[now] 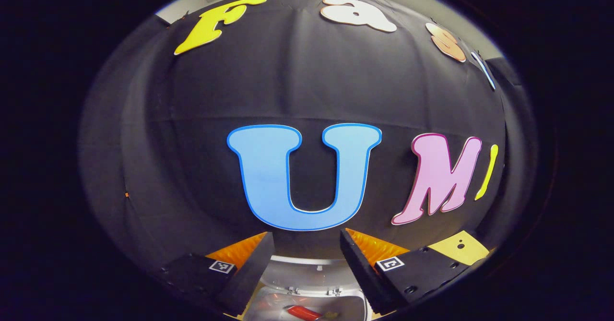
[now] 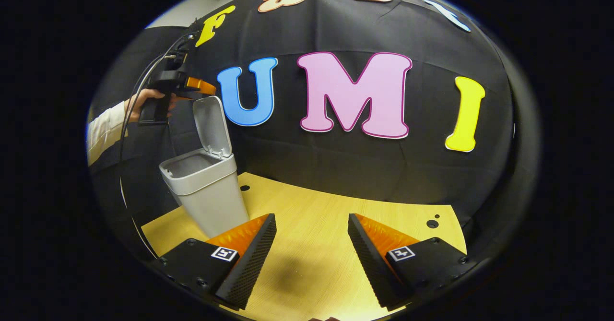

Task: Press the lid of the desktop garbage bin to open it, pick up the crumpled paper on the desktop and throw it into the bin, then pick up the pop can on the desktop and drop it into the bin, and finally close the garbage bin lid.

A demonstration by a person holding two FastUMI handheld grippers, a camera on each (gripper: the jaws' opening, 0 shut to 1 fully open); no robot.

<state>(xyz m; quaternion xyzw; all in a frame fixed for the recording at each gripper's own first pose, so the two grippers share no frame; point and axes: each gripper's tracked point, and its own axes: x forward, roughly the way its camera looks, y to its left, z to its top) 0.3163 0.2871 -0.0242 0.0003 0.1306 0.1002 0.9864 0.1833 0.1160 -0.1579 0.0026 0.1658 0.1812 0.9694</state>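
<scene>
My left gripper [image 1: 307, 268] hung directly above the open garbage bin [image 2: 204, 186], its fingers spread wide and holding nothing; in the left gripper view the bin's mouth lay just below and between them, with something red, which I took for the pop can [image 1: 303, 312], lying inside on the bin's floor. I could not make out the crumpled paper in there. The lid [image 2: 211, 126] stood upright on its hinge at the far rim, just under and ahead of that gripper, as the right gripper view showed, with my hand [image 2: 144, 101] holding it from the left. So the move I judged to be left, closing the lid, belonged to the left hand, far the nearer: the lid had to be tipped forward and down from its top edge. My right gripper [image 2: 312, 256] hovered wide and empty over the pale wooden desktop [image 2: 307, 206], well apart from the bin, which stood to its left. Black cloth walled the booth behind.
</scene>
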